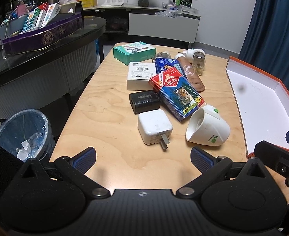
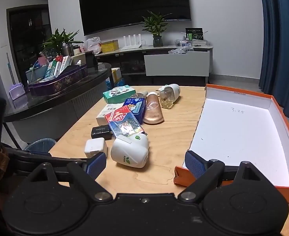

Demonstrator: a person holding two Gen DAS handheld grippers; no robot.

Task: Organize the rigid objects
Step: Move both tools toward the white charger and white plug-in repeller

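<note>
On the wooden table [image 1: 109, 106], clutter lies beside an orange box [image 2: 282, 191].

A home living room — a wall-mounted television [image 2: 134, 5] above a low media cabinet [image 2: 164, 59], potted plants [image 2: 156, 27], blue curtains [image 2: 282, 39].

Room dim, cool bluish cast; soft overhead light, source not visible. Worktop [image 1: 109, 118] evenly lit, faint soft shadows under objects. Mild glare on glossy playing-card box [image 2: 124, 124] in right wrist view, sheen on dark glass side table [image 1: 45, 45]. White box interior [image 2: 239, 137] brightest area, not blown out. Dark smudge on box floor in left wrist view, origin unclear. Strong fisheye bending at edges, black corner vignette. Centre sharp; background slightly soft, grainy.
</note>
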